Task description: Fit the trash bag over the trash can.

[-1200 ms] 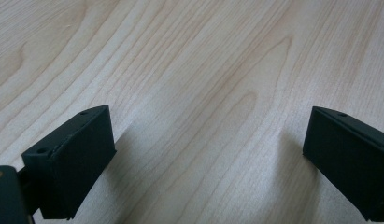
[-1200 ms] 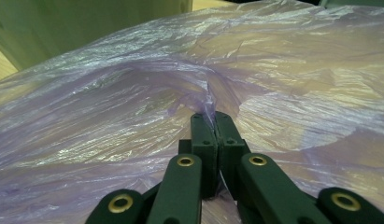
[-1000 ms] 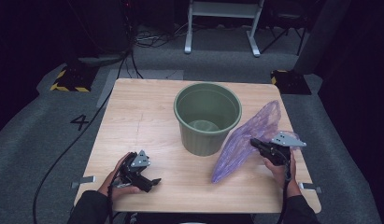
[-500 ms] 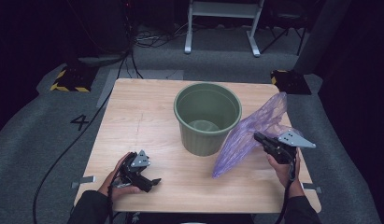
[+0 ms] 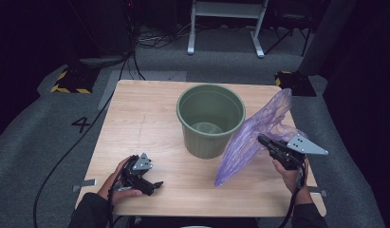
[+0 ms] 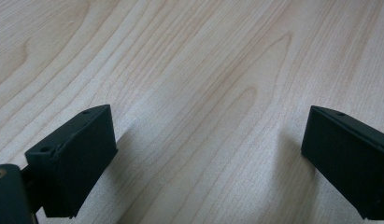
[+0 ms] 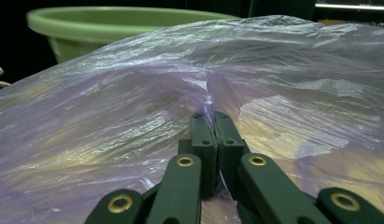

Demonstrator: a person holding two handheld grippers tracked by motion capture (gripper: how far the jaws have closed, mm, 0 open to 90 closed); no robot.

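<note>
1. The purple plastic bag (image 7: 133,107) is thin, translucent film, crinkled and glossy, with bright streaks of reflected light along its folds.
2. The green bucket (image 5: 210,118) looks like moulded plastic, smooth with a soft, half-matt sheen on its rim.
3. The table (image 6: 203,60) has a pale wood surface with clear grain lines, smooth and slightly satin.
4. The left gripper (image 6: 203,158) has matt black jaws that look like hard plastic, with faintly textured faces.
5. The right gripper (image 7: 214,122) has dark, matt jaws and arms, set with small shiny brass-coloured metal rivets.
6. The floor (image 5: 50,142) around the table is a grey, dull, carpet-like covering.
</note>
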